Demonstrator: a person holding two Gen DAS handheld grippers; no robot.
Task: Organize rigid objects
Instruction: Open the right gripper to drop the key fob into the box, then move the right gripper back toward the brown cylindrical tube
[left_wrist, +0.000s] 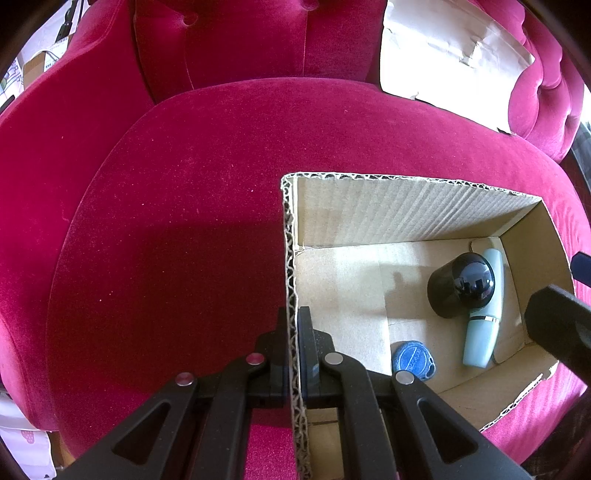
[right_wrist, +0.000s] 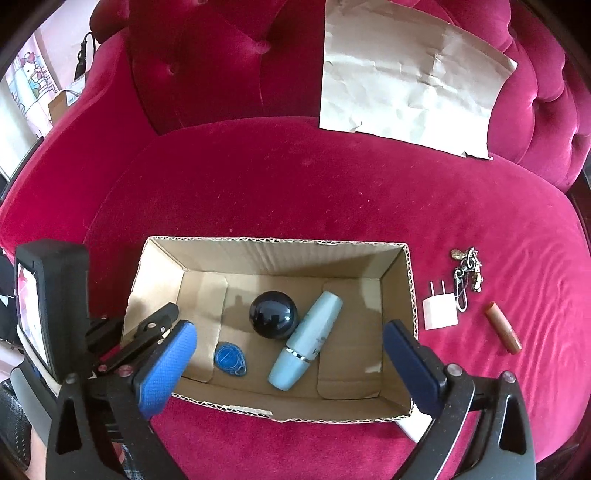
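Left wrist view. Left gripper (left_wrist: 293, 325) clamped shut on the side wall of the cardboard box (left_wrist: 406, 206), one finger outside, one inside. Box sits on a crimson velvet sofa seat (left_wrist: 177, 206). On the box floor: black domed cap (left_wrist: 461, 284), pale blue bottle (left_wrist: 484, 321) lying against it, blue key fob (left_wrist: 413, 360) nearer the camera. Part of the other tool intrudes over the box's right edge. A sheet of brown paper (left_wrist: 443, 55) leans on the sofa back, well beyond the box.

Right wrist view. Right gripper (right_wrist: 291, 350) hovers over the box, jaws spread wide, nothing between the blue pads (right_wrist: 166, 365). Same three items lie in the box, the bottle beside the cap, apparently touching it. Outside, just right of the box wall: white plug adapter (right_wrist: 439, 308); further right a bunch of keys on a clip (right_wrist: 467, 277); furthest, a brown lipstick tube (right_wrist: 503, 326).

Judgement: a drop into the box looks finished; three items remain outside. Next move calls for swinging the open claw right of the box, probably to the adapter first, closing across its flat sides while the left keeps the box steady.
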